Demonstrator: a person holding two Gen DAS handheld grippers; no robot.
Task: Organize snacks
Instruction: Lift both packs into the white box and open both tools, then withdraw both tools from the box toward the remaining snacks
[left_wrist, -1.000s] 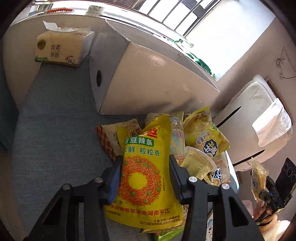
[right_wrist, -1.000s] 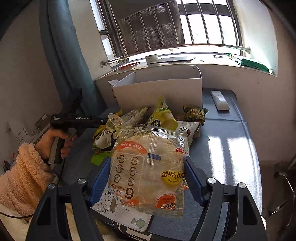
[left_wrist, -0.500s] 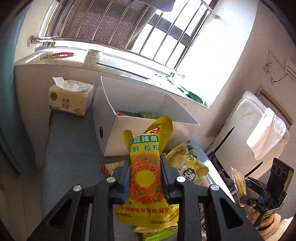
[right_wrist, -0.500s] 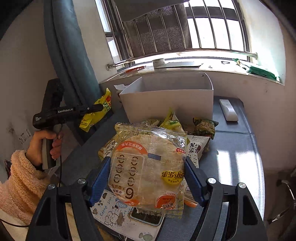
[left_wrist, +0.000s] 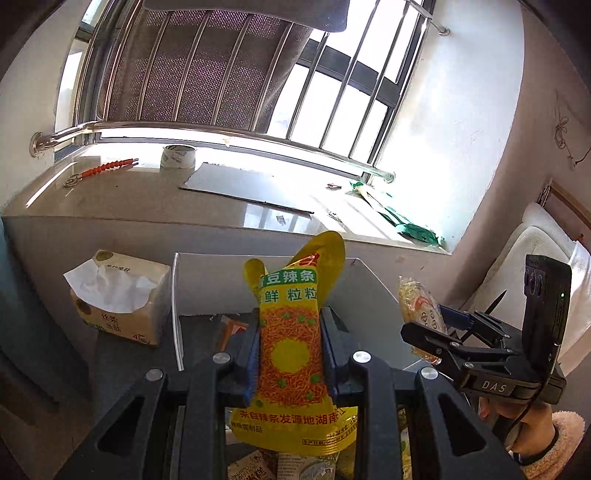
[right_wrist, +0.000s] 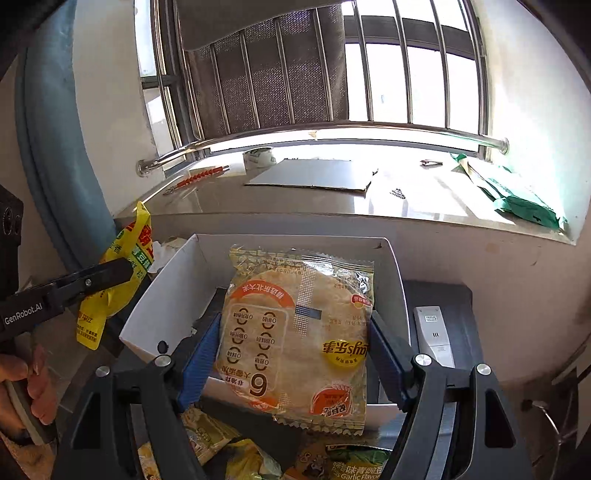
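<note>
My left gripper (left_wrist: 290, 343) is shut on a yellow spicy-strip snack bag (left_wrist: 291, 354) and holds it upright above the near edge of the white open box (left_wrist: 207, 284). My right gripper (right_wrist: 295, 339) is shut on a clear pack of round rice crackers (right_wrist: 295, 332), held over the same white box (right_wrist: 173, 288). The right gripper with its cracker pack (left_wrist: 421, 314) also shows at the right of the left wrist view. The left gripper with the yellow bag (right_wrist: 110, 291) shows at the left of the right wrist view. Several snack packets (right_wrist: 221, 439) lie below on the grey surface.
A tissue pack (left_wrist: 118, 299) stands left of the box. A white remote (right_wrist: 432, 332) lies right of the box. The window sill (left_wrist: 147, 199) behind holds a tape roll (left_wrist: 178, 157), a cardboard sheet and a green bag (right_wrist: 517, 195). A white chair (left_wrist: 535, 251) is at right.
Both grippers have lifted their snacks from the pile and carried them forward over the white box. The box now sits right below and in front of both bags.
</note>
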